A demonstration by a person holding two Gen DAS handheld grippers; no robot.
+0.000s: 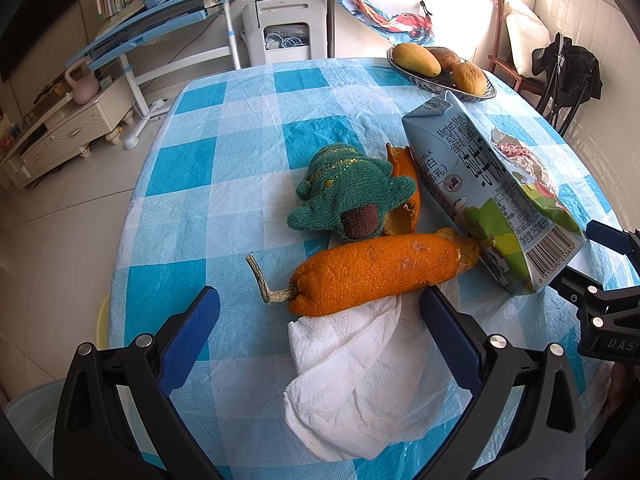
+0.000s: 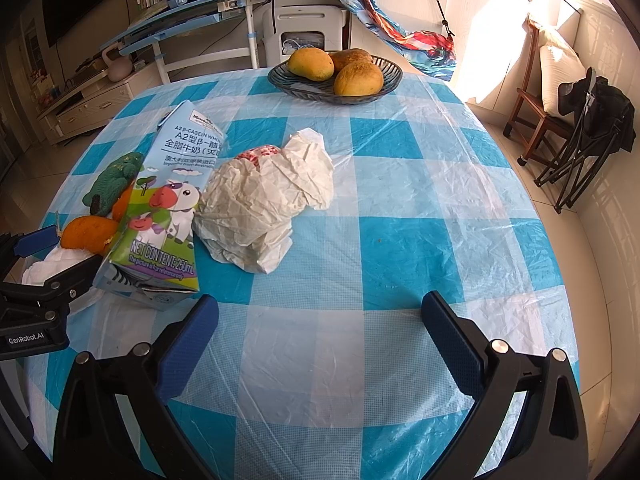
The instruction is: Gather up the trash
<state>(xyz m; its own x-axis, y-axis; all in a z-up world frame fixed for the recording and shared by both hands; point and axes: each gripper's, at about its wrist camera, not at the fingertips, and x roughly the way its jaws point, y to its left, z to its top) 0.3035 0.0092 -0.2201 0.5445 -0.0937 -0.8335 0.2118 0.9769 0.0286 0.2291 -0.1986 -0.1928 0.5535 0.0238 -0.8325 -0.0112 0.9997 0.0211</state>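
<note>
In your left wrist view, your left gripper [image 1: 320, 336] is spread wide and holds nothing. Its blue pads [image 1: 190, 336] flank a crumpled white paper towel [image 1: 352, 364] that lies on the counter [image 1: 248, 128] with its blue-and-white checked plastic cover. Across the far edge of the towel rests a long orange citrus peel with a green stem [image 1: 372, 270]; its long axis runs left to right, rising slightly rightward, with the stem end pointing left and the torn end touching the carton. Behind it lies a green knitted toy [image 1: 348, 194], and a second curled orange peel piece [image 1: 404, 196] stands just beside it. A pale blue milk carton [image 1: 484, 184] lies tilted on its side at the right, with its folded top pointing away from you and its barcode end toward you. A dark bowl of three yellow-brown fruits [image 1: 440, 70] sits at the far edge.

In your right wrist view, your right gripper [image 2: 320, 336] is likewise wide open and empty, over bare counter. The carton lies to the left, its long axis running from near to far, with its base toward you. Touching its right side is a crumpled white paper wrapper with red print [image 2: 268, 200]. Your left gripper shows at the left edge, beside the towel and peel.
</note>
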